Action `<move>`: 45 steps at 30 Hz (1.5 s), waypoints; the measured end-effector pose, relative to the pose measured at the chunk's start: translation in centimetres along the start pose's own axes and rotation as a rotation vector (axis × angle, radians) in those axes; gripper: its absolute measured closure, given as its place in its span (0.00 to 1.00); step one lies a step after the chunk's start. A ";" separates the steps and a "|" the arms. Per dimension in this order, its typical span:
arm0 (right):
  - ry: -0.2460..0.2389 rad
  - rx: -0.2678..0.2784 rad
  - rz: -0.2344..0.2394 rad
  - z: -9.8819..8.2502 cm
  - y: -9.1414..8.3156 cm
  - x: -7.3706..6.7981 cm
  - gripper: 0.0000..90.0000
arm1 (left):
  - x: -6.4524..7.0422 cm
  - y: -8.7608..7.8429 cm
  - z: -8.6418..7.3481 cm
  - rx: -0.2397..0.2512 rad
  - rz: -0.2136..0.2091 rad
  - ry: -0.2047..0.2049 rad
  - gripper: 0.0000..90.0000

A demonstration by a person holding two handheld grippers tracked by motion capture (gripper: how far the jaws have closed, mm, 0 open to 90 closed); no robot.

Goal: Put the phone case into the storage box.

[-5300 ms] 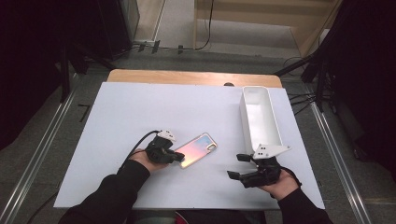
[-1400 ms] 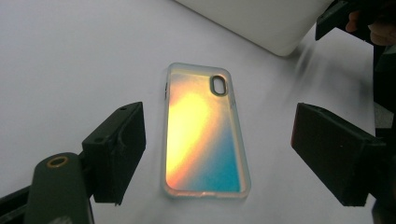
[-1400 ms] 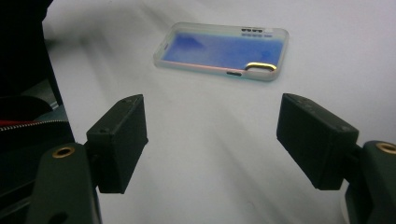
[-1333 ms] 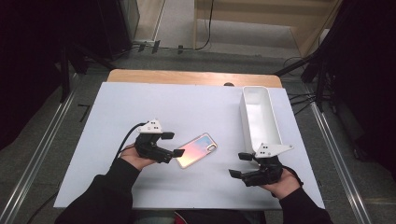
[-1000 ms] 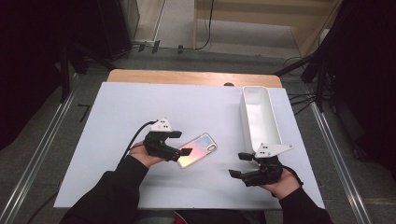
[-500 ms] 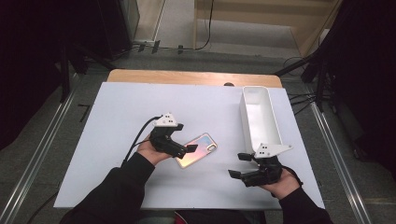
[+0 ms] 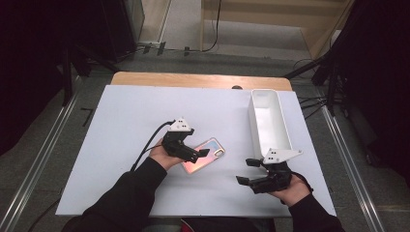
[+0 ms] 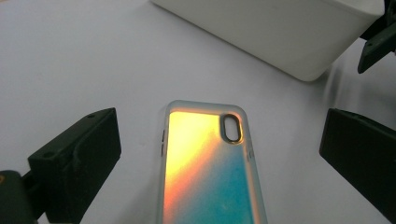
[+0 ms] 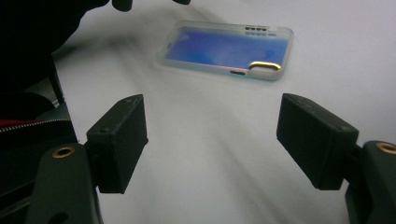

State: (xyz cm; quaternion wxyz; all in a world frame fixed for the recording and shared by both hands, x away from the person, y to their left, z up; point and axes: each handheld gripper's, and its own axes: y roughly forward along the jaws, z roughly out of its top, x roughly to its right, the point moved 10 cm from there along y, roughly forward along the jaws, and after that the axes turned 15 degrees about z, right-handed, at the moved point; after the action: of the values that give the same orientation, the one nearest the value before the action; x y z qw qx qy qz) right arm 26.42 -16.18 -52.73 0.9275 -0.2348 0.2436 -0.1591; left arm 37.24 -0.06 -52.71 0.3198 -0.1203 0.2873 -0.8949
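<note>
Seen from above, a person sits at a white counter with a black two-jaw gripper in each hand. The left gripper, a little left of the frame's centre, has slid toward the iridescent orange-to-blue phone case with a clear rim, which lies flat on the counter at the centre of the frame; a second ago this gripper sat farther left, short of the case. Its jaws have just been opening and now stand at their widest. In the left gripper view the case lies between the two black jaws with clear white counter on either side, so nothing presses on it, and its camera cut-out points up the frame toward the long white rectangular plastic bin. In the high view that bin stands on the right side of the counter, well apart from the case. The right gripper hangs at the lower right with its jaws parted and nothing between them, in the same place as in the earlier pictures; in its own view the case lies farther off in the upper middle of the frame. The left jaws now straddle the case, so a grasp looks ready: closing them on its long edges seems the next step.
</note>
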 end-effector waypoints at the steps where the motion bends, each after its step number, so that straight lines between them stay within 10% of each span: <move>1: 0.000 -0.001 0.001 0.0 0.0 0.0 0.26 | 0.0 0.1 -0.2 -0.010 0.002 0.000 0.00; 32: -0.007 -0.012 0.002 -0.1 0.1 -0.1 0.26 | 0.6 2.4 -5.0 -0.138 0.047 0.068 0.00; 45: -0.012 -0.020 0.001 -0.2 0.2 -0.1 0.26 | 1.2 3.0 -5.7 -0.186 0.128 0.206 0.00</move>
State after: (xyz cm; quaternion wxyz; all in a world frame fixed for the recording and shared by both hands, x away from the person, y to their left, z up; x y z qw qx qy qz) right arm 26.27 -16.03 -52.99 0.9265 -0.2451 0.2399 -0.1549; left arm 35.55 -0.18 -59.02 0.3327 -0.0386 0.4074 -0.8496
